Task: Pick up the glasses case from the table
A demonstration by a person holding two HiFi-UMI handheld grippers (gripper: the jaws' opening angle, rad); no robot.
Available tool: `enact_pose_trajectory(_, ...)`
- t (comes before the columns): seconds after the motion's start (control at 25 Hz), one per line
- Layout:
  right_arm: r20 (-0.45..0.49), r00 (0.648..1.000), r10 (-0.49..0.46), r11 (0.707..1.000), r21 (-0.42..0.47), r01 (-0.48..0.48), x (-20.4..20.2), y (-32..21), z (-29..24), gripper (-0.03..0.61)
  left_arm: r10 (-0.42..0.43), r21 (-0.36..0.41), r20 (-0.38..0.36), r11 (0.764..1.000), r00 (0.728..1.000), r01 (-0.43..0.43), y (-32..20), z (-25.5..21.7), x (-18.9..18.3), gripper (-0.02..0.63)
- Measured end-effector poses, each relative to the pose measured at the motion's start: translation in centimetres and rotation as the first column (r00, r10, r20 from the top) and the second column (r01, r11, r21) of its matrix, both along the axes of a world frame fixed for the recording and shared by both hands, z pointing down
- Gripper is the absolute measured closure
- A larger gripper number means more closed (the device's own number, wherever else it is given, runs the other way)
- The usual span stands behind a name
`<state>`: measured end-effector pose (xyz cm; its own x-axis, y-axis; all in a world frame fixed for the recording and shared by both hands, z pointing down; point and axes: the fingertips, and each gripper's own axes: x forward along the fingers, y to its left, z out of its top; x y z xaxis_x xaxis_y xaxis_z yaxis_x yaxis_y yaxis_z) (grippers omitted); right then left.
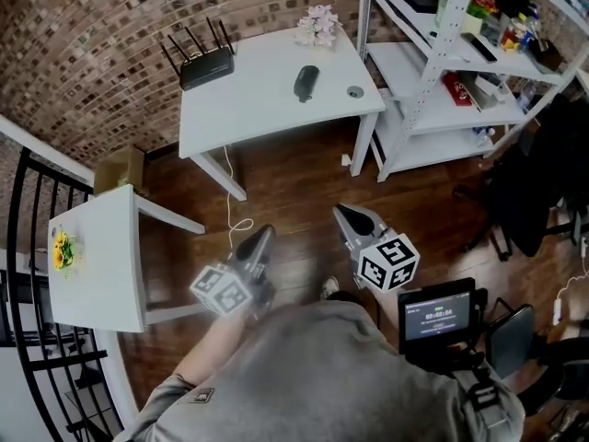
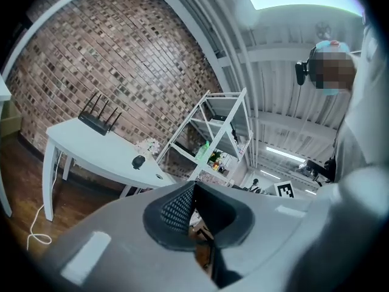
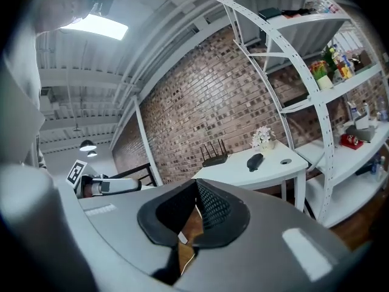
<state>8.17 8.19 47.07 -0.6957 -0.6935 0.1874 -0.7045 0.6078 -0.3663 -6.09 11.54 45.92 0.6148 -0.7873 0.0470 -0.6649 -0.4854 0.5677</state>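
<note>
And there's the case [image 1: 306, 82], a dark rounded oblong lying on the far white table [image 1: 239, 109], between the router [image 1: 204, 63] and the flowers [image 1: 317, 28], well apart from both grippers. The left gripper [image 1: 261, 236] and right gripper [image 1: 342, 213] each have their jaws pressed together with nothing in them. The case looks light, with a stiff, smooth shell that is likely slick at its curved ends, so I'd pinch across the narrow middle. The head view gives the case's long axis and the floor [image 1: 304, 182] before the table. Only the gripper views show the closed jaw tips and how low the case sits.
</note>
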Motion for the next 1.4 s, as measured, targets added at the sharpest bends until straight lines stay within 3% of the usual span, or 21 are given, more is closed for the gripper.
enact_pose_trajectory(0.28,0.009,1.000,0.006,1.000,-0.028,-0.005,1.4,-5.6,0.7,0.568,-0.052,-0.004,0.022,0.999,0.998,0.052,-5.2,-0.3,0.2,0.614)
enact_pose_trajectory(0.64,-0.072,0.997,0.007,0.999,-0.032,-0.009,-0.4,-12.1,1.4,0.568,-0.057,0.009,0.047,0.998,0.997,0.056,-12.7,0.4,-0.9,0.614)
enact_pose_trajectory(1.4,-0.185,0.971,0.151,0.984,-0.065,-0.166,-8.2,-30.3,2.5,0.566,0.065,-0.015,0.107,0.998,0.992,-0.063,-30.9,2.1,-9.2,0.614)
